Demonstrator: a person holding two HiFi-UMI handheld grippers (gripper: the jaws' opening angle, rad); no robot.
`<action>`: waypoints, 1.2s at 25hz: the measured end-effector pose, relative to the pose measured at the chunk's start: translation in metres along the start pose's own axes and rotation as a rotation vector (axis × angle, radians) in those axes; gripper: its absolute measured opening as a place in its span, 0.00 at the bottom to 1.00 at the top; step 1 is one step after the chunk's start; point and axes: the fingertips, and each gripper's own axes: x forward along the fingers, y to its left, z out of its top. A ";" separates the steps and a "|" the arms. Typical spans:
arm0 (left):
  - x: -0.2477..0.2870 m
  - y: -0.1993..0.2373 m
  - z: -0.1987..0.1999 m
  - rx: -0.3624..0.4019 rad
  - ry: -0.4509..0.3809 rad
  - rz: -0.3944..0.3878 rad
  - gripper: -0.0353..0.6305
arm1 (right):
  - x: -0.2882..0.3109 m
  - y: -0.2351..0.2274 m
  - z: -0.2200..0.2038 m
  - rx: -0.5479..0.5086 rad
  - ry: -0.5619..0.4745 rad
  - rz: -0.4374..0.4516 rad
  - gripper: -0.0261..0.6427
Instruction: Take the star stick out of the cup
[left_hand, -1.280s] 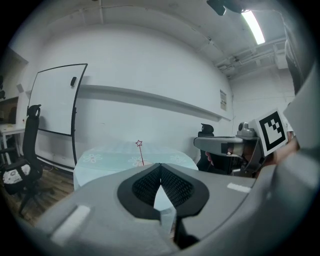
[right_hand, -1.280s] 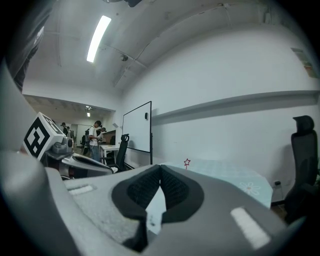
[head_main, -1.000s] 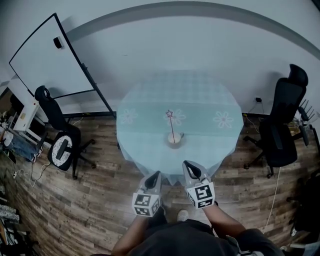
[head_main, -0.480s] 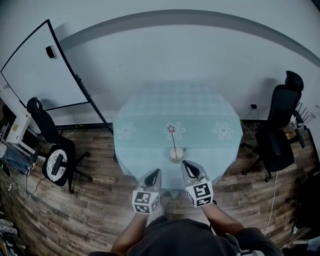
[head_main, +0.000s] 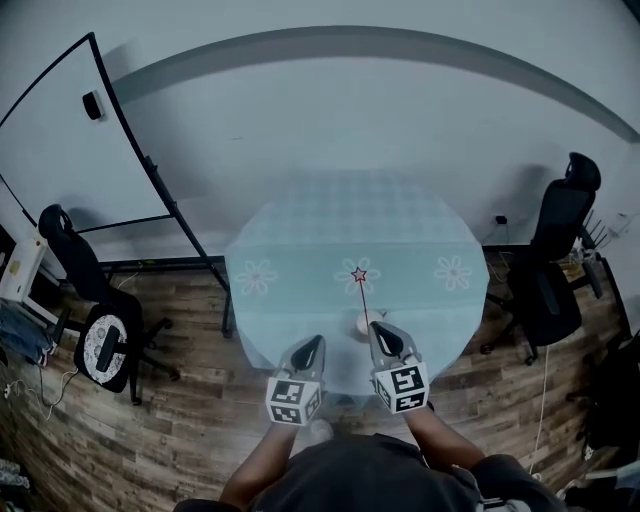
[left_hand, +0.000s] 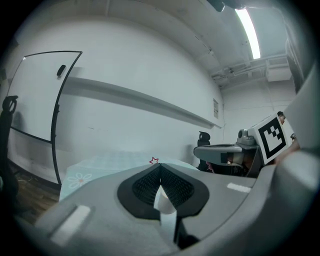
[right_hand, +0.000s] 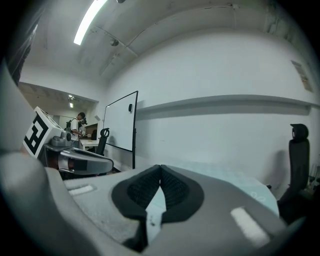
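Star stick (head_main: 359, 274) is seen upright in cup (head_main: 361, 322), just ahead of right gripper (head_main: 384, 339); its jaws and those of left gripper (head_main: 311, 347) are pressed together, empty.

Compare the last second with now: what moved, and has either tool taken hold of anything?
The person has stepped up to the table, so the cup with the star stick now sits just ahead of the right tool. Nothing was gripped or released. Unchanged: the stick stands in the cup, and the left tool and right tool are shut, empty.
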 end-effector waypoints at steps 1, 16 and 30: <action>0.001 0.006 -0.001 -0.002 0.002 -0.007 0.06 | 0.004 0.002 0.001 -0.001 0.001 -0.011 0.04; 0.031 0.062 -0.006 -0.005 0.027 -0.047 0.06 | 0.041 -0.008 -0.025 0.007 0.076 -0.103 0.04; 0.080 0.088 -0.035 -0.020 0.105 -0.022 0.06 | 0.084 -0.044 -0.077 0.040 0.193 -0.096 0.04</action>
